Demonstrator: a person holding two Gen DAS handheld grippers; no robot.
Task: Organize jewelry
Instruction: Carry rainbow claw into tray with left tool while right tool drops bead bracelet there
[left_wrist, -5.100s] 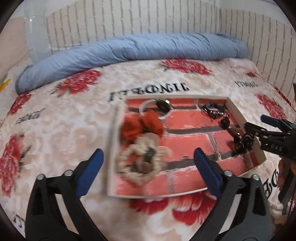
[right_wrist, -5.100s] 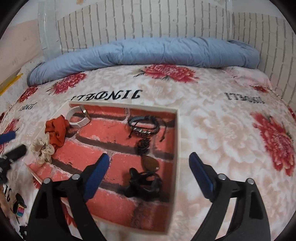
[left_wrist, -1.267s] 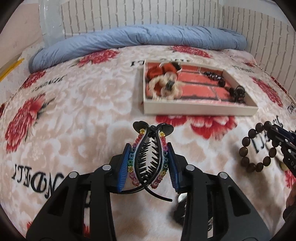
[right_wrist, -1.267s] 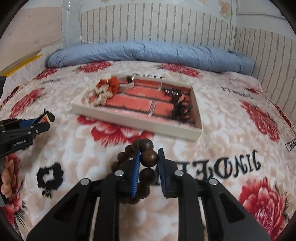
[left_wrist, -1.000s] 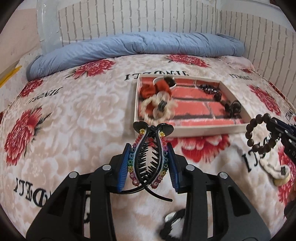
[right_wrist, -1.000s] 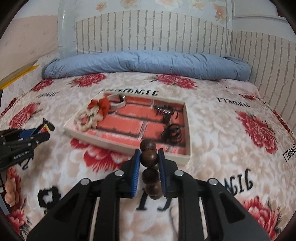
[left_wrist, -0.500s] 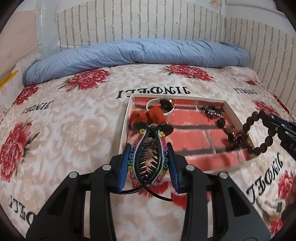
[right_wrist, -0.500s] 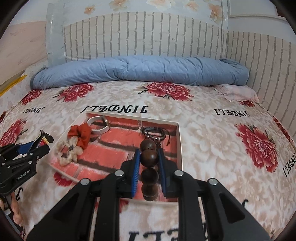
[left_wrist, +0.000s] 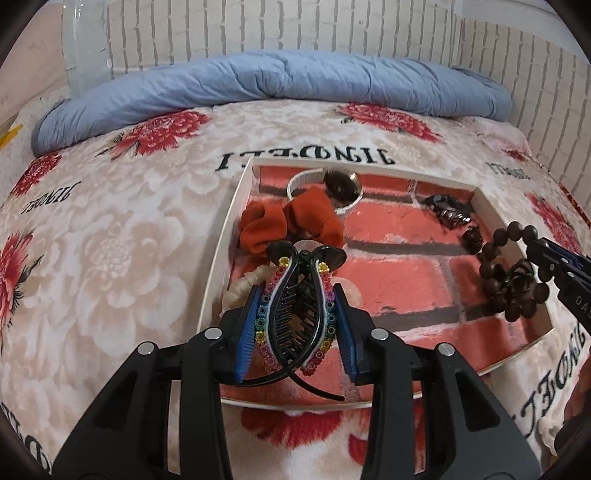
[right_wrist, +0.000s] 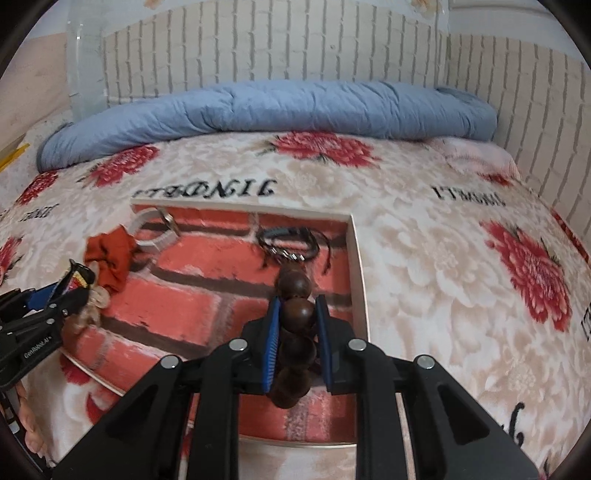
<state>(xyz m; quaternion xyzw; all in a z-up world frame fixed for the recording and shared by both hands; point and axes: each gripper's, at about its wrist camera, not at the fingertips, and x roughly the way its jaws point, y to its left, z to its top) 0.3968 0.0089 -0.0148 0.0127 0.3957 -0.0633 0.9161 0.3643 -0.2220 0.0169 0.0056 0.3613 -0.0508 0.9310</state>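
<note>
While clamped in the left claw (left_wrist: 295, 328), the stiff hair clip (left_wrist: 297, 314) is best gripped mid-body; the right claw (right_wrist: 297, 339) pinches loose, rolling beads (right_wrist: 295, 314).

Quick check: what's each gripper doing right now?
Left gripper: closed on the beaded hair claw clip, over the tray.
Right gripper: closed on the brown wooden bead bracelet, also over the tray.

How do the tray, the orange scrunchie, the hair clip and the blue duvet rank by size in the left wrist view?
1. blue duvet
2. tray
3. orange scrunchie and hair clip: look alike, and the clip is nearer the camera, so unranked.
</note>
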